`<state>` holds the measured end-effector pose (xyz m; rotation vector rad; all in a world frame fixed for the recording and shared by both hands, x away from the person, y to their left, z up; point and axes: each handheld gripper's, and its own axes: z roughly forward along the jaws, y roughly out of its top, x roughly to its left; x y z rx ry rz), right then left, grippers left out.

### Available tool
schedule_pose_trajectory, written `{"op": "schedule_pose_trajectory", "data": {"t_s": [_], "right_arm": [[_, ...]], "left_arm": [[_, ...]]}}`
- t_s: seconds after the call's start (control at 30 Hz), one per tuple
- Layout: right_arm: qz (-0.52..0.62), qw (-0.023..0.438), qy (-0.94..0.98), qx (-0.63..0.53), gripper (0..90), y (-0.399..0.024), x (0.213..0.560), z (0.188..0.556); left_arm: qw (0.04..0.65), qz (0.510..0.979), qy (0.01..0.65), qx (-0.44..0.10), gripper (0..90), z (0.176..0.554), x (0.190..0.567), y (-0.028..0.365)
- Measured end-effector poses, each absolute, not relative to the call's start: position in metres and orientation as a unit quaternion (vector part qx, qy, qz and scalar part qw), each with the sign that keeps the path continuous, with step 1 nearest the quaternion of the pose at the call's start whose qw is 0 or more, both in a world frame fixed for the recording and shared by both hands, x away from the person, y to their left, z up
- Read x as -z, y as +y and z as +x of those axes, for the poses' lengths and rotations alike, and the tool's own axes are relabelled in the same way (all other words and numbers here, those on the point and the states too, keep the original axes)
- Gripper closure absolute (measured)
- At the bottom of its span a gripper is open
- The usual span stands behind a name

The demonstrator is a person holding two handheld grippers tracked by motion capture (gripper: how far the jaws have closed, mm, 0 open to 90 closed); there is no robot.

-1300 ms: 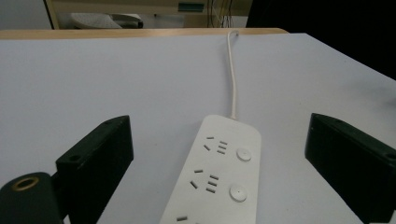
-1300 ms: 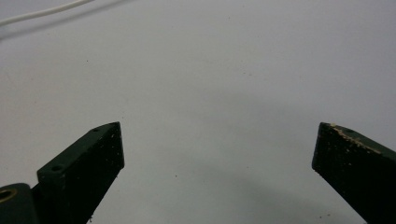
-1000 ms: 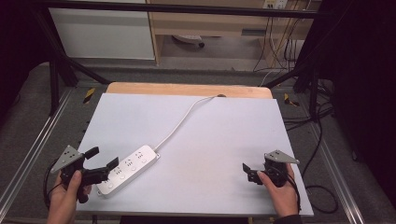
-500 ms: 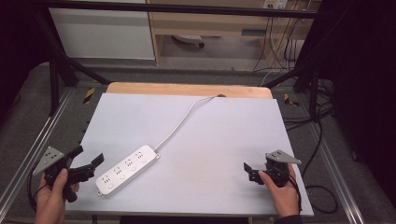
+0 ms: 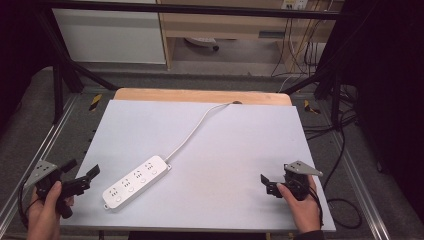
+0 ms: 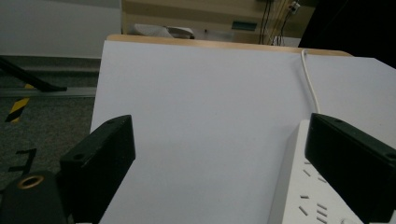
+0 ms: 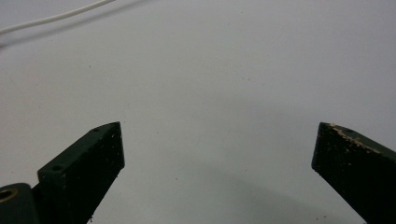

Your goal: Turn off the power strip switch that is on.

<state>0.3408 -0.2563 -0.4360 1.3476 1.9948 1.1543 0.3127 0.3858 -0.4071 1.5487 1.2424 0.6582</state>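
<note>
two grippers we hold, both empty. left gripper (image 5: 80, 176) jaws wide apart, just beside white power strip (image 5: 136, 181), not touching. right gripper (image 5: 266, 182) jaws spread over bare table (image 5: 240, 145), well apart from strip. strip lies front-left, cord (image 5: 192, 132) trailing back. grasp not yet begun, we judge.

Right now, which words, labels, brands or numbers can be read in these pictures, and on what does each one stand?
None can be read.
Power strip: socket slots and one small round mark, no legible text.
Both grippers, left and right: no lettering.
Table: blank.
Floor stripes: yellow-black hazard marking, no words.
</note>
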Motion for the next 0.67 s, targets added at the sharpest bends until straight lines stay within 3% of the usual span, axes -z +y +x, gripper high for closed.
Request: {"op": "schedule_pose_trajectory", "data": {"t_s": [0.47, 0.67], "right_arm": [[0.492, 0.231, 0.734, -0.408, 3.1, -0.254, 0.44, 0.342], [0.523, 0.218, 0.746, -0.35, 3.1, -0.248, 0.459, 0.353]], "left_arm": [[0.445, 0.679, 0.52, -0.265, 8.7, 0.321, 0.421, 0.383], [0.444, 0.684, 0.516, -0.262, 9.2, 0.321, 0.421, 0.376]]}}
